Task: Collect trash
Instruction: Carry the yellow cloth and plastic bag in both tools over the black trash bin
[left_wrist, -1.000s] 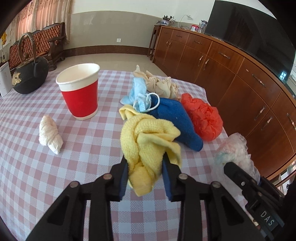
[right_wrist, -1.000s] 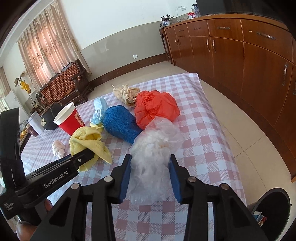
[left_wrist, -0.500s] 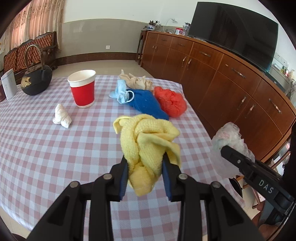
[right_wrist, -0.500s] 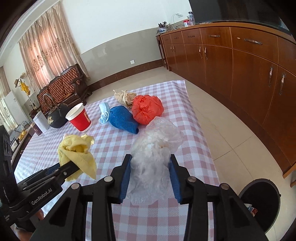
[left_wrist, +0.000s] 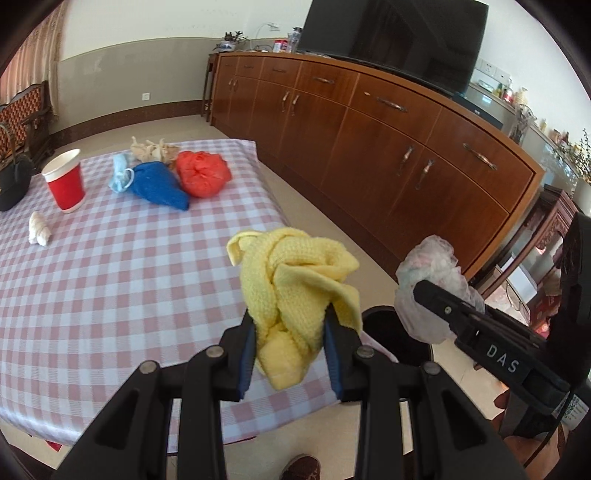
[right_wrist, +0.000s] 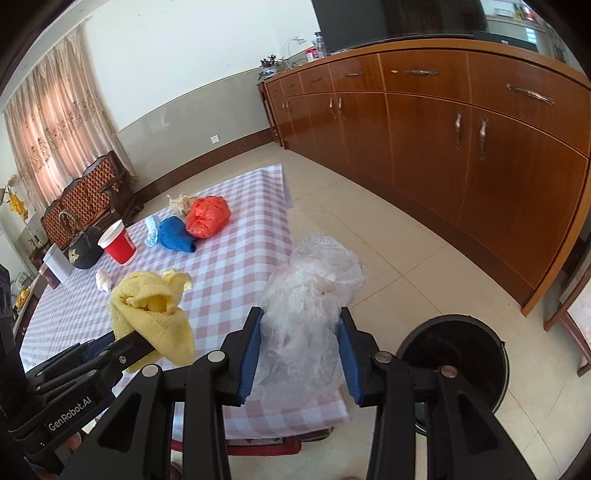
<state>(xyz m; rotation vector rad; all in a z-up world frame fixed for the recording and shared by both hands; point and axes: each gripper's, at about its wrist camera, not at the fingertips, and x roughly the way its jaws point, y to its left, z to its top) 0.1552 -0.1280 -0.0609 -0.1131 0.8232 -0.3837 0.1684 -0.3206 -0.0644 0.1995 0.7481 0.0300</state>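
Observation:
My left gripper (left_wrist: 290, 345) is shut on a crumpled yellow cloth (left_wrist: 295, 284), lifted above the near corner of the checked table (left_wrist: 110, 277). A clear plastic bag wad (right_wrist: 306, 306) is pinched in my shut right gripper (right_wrist: 300, 350), held off the table's edge. On the floor at lower right stands a black round bin (right_wrist: 454, 354), partly behind the right gripper's fingers. Far back on the table lie a red bag (left_wrist: 202, 173), a blue cloth (left_wrist: 159, 186), a light blue mask (left_wrist: 120, 177), a beige wad (left_wrist: 155, 151) and a white tissue (left_wrist: 38, 232).
A red paper cup (left_wrist: 66, 184) and a black teapot (left_wrist: 13, 181) stand at the table's far left. A long wooden sideboard (left_wrist: 388, 147) runs along the right wall, with tiled floor (right_wrist: 388, 236) between it and the table. A shoe tip (left_wrist: 301, 467) shows below.
Both grippers have pulled back from the pile toward the table's near corner, still gripping their loads. The black bin has come into view beside them.

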